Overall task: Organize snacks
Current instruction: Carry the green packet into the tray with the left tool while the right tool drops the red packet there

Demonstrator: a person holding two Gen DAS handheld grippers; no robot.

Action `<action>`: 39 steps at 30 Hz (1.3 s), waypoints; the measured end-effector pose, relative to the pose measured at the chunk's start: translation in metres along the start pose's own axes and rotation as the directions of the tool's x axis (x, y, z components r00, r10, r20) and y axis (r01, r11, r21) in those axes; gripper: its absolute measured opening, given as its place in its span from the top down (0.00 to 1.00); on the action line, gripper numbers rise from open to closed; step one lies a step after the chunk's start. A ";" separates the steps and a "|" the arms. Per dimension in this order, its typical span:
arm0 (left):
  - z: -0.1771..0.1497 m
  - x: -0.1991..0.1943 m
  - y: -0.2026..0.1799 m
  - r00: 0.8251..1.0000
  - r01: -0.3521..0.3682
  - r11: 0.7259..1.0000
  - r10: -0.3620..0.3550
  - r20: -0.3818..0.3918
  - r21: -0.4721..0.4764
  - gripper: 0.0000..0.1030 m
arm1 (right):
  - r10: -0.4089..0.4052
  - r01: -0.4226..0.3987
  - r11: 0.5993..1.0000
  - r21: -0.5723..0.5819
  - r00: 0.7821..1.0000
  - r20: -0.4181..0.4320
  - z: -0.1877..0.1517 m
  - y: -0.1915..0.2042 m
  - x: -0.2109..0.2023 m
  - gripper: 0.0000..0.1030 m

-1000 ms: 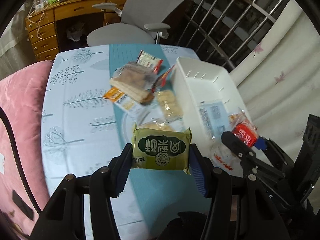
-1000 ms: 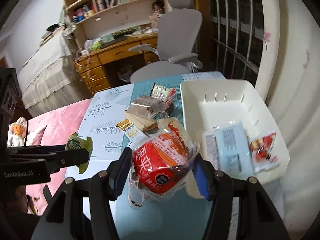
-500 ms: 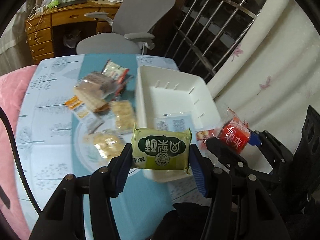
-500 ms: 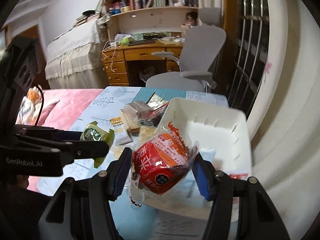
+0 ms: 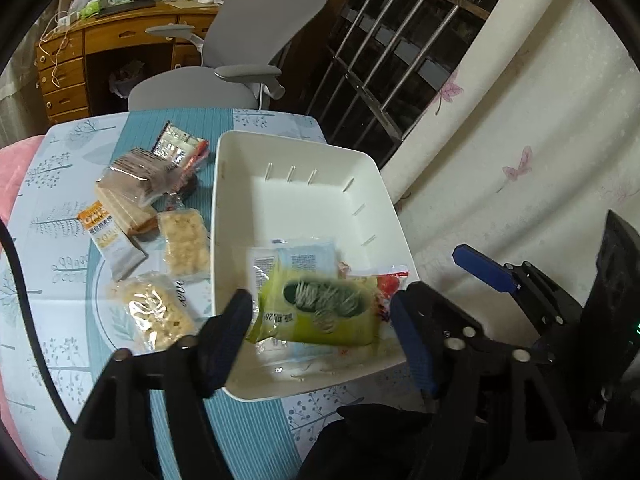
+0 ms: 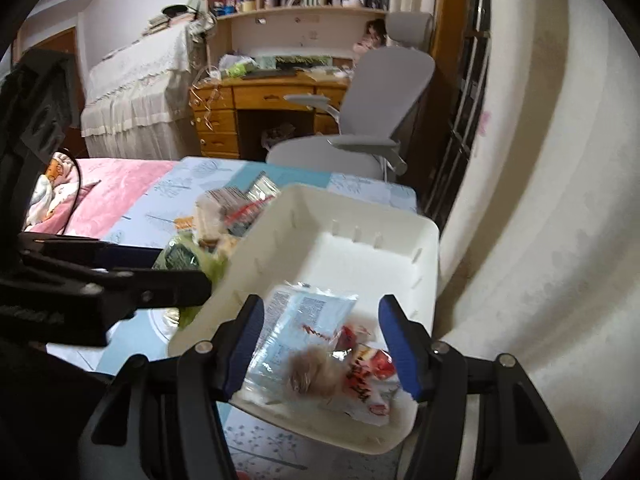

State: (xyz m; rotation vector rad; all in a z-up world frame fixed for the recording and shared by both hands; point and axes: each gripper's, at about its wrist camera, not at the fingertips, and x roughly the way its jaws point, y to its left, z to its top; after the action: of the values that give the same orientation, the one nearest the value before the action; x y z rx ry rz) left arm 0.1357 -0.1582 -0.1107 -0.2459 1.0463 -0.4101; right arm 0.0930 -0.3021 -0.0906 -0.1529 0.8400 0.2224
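My left gripper (image 5: 322,320) hangs over the near end of the white bin (image 5: 300,140), its jaws opening. The green packet (image 5: 316,308) is blurred and tilted between them, free of both pads, dropping into the bin. In the right wrist view my right gripper (image 6: 322,340) is over the same bin (image 6: 360,208), jaws opening too. The red packet (image 6: 360,372) lies blurred on the bin floor below them, beside a light blue packet (image 6: 304,312). Off to the left, the green packet (image 6: 180,256) shows beside the left gripper's arm.
Several loose snacks lie on the blue tablecloth left of the bin: two cracker packs (image 5: 184,240), an orange-white packet (image 5: 108,236), a brown bread pack (image 5: 128,184). A grey office chair (image 5: 248,40) stands behind the table, with a pink bed cover on the left and a curtain on the right.
Both grippers swung right until they were over the bin. Each held its packet a moment ago; both jaws have since widened and the green and red packets have dropped free.
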 end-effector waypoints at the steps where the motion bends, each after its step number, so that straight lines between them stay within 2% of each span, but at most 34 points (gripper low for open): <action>1: -0.001 0.000 -0.001 1.000 -0.002 1.000 0.002 0.000 0.001 0.29 | -0.007 0.007 1.000 0.008 1.000 -0.012 -0.002 -0.003 0.002 0.36; 3: -0.001 0.002 0.000 1.000 -0.011 1.000 0.011 -0.004 -0.002 0.24 | -0.007 0.008 1.000 0.024 1.000 -0.026 -0.006 -0.009 0.004 0.36; 11: -0.002 0.007 0.009 0.998 -0.056 0.998 0.055 -0.037 -0.026 0.24 | 0.011 -0.010 0.999 0.038 0.999 -0.040 -0.008 -0.010 0.009 0.36; 19: -0.011 -0.003 0.036 0.989 -0.142 0.987 0.138 -0.061 -0.069 0.23 | 0.041 -0.037 0.998 0.055 0.997 -0.072 -0.007 0.003 0.017 0.36; 25: -0.020 -0.017 0.065 0.982 -0.171 0.981 0.162 -0.092 -0.093 0.19 | 0.059 -0.048 0.994 0.102 0.993 -0.106 -0.004 0.019 0.026 0.36; 31: -0.025 -0.044 0.105 0.979 -0.189 0.977 0.179 -0.102 -0.101 0.18 | 0.087 -0.057 0.977 0.207 0.986 -0.140 0.003 0.042 0.036 0.36; 39: -0.027 -0.080 0.169 0.971 -0.212 0.974 0.199 -0.135 -0.085 0.17 | 0.113 -0.062 0.950 0.305 0.982 -0.153 0.017 0.097 0.050 0.36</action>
State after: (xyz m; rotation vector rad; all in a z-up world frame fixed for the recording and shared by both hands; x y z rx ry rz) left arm 0.1123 0.0291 -0.1263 -0.1992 1.2050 -0.1878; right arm 0.1132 -0.1983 -0.1211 0.1529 1.0402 0.1648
